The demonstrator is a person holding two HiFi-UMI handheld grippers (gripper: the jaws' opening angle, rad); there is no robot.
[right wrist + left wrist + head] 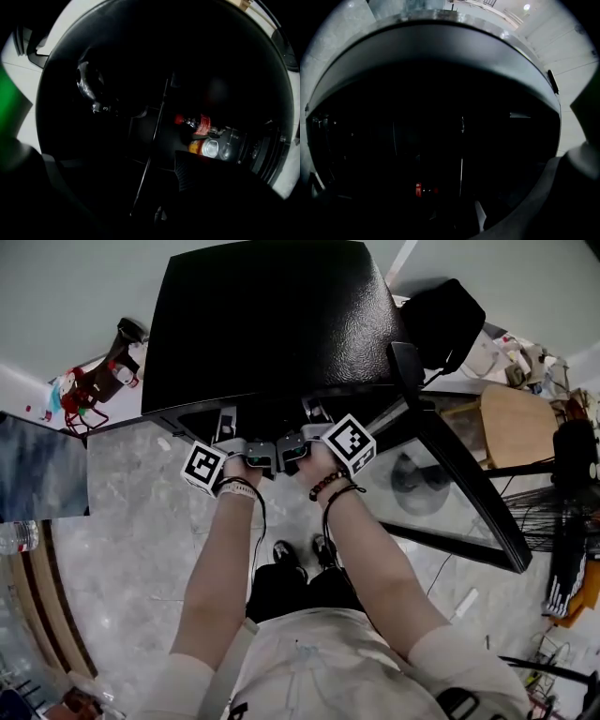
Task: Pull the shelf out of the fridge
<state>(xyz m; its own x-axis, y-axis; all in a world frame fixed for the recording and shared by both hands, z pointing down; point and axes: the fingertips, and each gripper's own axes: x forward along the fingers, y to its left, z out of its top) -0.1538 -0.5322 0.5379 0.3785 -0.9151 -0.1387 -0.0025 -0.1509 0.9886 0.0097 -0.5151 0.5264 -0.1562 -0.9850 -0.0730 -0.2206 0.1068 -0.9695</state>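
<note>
A black mini fridge point(262, 324) stands in front of me with its glass door point(450, 474) swung open to the right. Both grippers reach into its dark opening under the top: left gripper point(228, 423), right gripper point(314, 413). In the right gripper view a thin shelf edge point(152, 154) runs slantwise past a ribbed finger pad point(199, 180). Behind it lie a red-labelled bottle point(201, 124) and a can point(206, 147). The left gripper view is almost black, with only a thin pale line point(461, 173) and a red spot point(418, 189). Neither view shows how the jaws stand.
A black bag point(441, 320) sits by the fridge's top right corner. A wooden seat point(516, 427) and cables stand at the right, beyond the door. Red toys point(89, 381) lie on the floor at the left. My shoes point(300, 554) are just before the fridge.
</note>
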